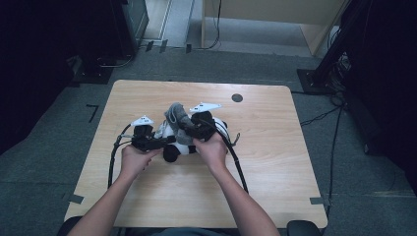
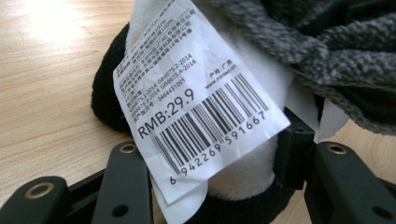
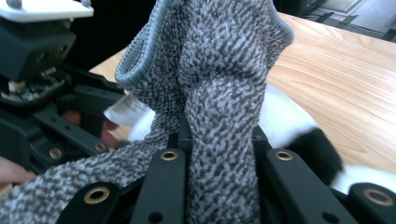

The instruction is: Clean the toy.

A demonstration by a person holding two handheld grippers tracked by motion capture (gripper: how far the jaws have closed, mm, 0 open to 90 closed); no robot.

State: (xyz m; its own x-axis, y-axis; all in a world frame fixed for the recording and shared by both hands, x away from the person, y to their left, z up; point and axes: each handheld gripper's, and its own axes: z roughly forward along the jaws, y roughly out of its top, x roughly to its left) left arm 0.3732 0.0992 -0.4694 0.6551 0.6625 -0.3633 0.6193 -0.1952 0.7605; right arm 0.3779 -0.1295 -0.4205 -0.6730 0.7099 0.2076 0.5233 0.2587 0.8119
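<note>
A black-and-white plush toy (image 1: pixel 179 146) lies at the middle of the wooden table (image 1: pixel 280 167). My left gripper (image 1: pixel 164 140) comes at it from the left; in the left gripper view its jaws (image 2: pixel 210 151) press on the toy's white part (image 2: pixel 245 175), partly under a paper price tag (image 2: pixel 196 100). A grey knitted cloth (image 1: pixel 175 114) stands up over the toy. My right gripper (image 1: pixel 191 129) is shut on that cloth; in the right gripper view the knit (image 3: pixel 219 70) rises pinched between the jaws (image 3: pixel 222 151), with the toy (image 3: pixel 292 116) behind it.
Both grippers' black cables (image 1: pixel 114 157) trail toward the near edge. A small dark round mark (image 1: pixel 237 97) sits at the table's far side. Bare wood lies to the right and near side of the toy. Grey carpet (image 1: pixel 354 172) surrounds the table.
</note>
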